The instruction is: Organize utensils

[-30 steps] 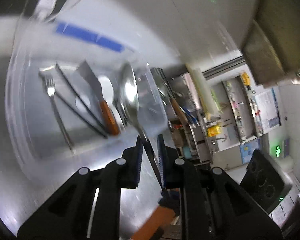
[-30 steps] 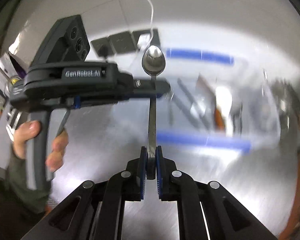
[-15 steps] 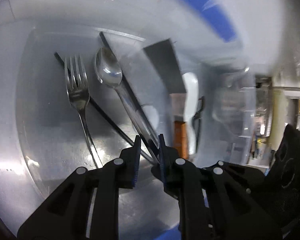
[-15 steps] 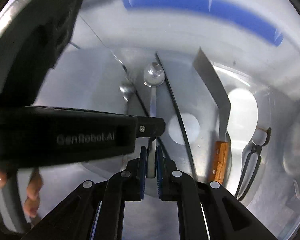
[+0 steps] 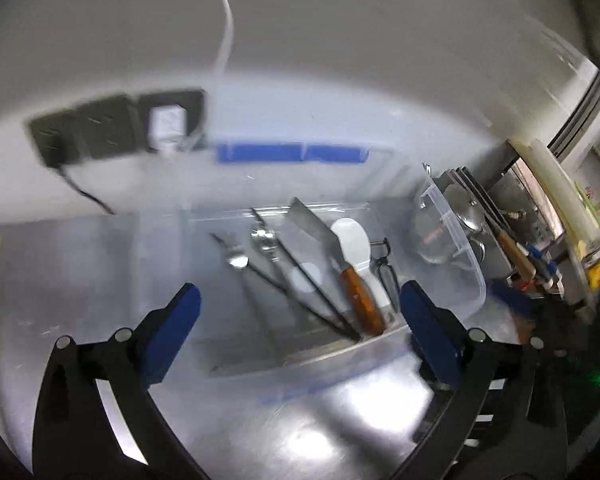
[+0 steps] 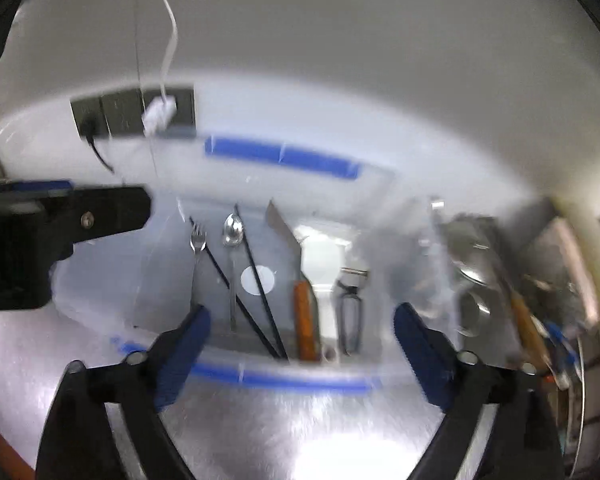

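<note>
Both grippers hang empty over the steel counter. The left gripper [image 5: 298, 312] has its blue-padded fingers [image 5: 176, 320] spread wide, nothing between them, and the right gripper [image 6: 302, 332] is the same, fingers [image 6: 188, 340] flung apart with only air in the gap.

Just beyond the fingertips sits the clear plastic bin [image 6: 260, 364], its near edge marked by a strip of blue tape. Inside it the utensils lie roughly side by side, handles toward the grippers: a fork [image 6: 198, 242] at the left, a spoon [image 6: 232, 232] beside it, a pair of dark chopsticks [image 6: 256, 280] crossing over that spoon's handle, then a scraper with a wooden handle [image 6: 302, 320], a white spatula [image 5: 352, 240] and a wire-framed peeler [image 6: 350, 316] at the right. From the left wrist camera a second spoon bowl seems to lie near the first, though blur makes that hard to be sure of.

Off to the right stands a second clear container [image 5: 456, 248] holding more metal pieces, and further wooden-handled tools [image 5: 512, 252] lie behind it.

To my eye a placing step is just over: the spoons are down in the bin and both hands are free. The next move would be a swing to the right toward the remaining utensils, with one gripper lined up along a handle before it closes. Which piece comes next I can't say.
</note>
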The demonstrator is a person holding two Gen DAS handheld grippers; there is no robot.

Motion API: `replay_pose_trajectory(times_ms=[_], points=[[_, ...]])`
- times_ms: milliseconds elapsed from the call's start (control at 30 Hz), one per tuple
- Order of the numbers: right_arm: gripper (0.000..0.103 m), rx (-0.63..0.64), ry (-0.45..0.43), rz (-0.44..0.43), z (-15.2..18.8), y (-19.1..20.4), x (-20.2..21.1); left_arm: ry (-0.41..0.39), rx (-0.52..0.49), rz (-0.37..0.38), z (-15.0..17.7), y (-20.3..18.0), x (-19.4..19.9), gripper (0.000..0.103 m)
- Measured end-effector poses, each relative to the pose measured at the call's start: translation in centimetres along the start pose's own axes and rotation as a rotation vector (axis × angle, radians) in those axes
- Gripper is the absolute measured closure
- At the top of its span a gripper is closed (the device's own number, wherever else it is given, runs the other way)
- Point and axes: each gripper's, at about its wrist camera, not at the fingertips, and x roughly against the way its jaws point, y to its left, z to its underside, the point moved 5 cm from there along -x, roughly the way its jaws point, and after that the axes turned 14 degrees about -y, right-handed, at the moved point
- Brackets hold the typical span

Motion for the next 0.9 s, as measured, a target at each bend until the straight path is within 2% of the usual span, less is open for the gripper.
replay_pose_trajectory(times_ms=[133, 233, 267, 367, 467, 633, 767, 900], points=[[0.010, -0.057, -0.056, 0.068, 2.8, 1.8, 6.7, -0.004, -0.043, -0.061, 3.6, 0.6, 4.1, 0.007], [0.010, -0.083, -0.053, 0.072, 5.9, 2.8, 9.4, -0.009, -0.101, -0.139, 7.3, 1.3, 6.3, 0.007], [0.010, -0.085, -0.053, 0.066, 6.5, 3.0, 9.3, -0.010, -0.116, -0.162, 8.2, 1.6, 7.0, 0.007], [0.010, -0.067, -0.063, 0.066, 8.1, 3.9, 12.2, -0.004, -0.128, -0.239, 11.5, 2.5, 8.9, 0.007], [0.010, -0.052, -0.069, 0.034, 9.7, 3.9, 12.7, -0.008, -0.116, -0.278, 12.7, 2.9, 10.5, 0.007], [0.010, -0.060, -0.064, 0.012, 11.6, 0.5, 12.4, -0.070, -0.141, -0.403, 12.9, 0.7, 12.8, 0.007], [0.010, -0.027, -0.078, 0.003, 12.1, -3.2, 12.5, -0.094, -0.052, -0.424, 13.3, -2.2, 13.7, 0.007], [0.010, -0.031, -0.107, 0.002, 12.1, -6.2, 12.5, -0.106, -0.016, -0.468, 13.7, -5.2, 14.1, 0.007]])
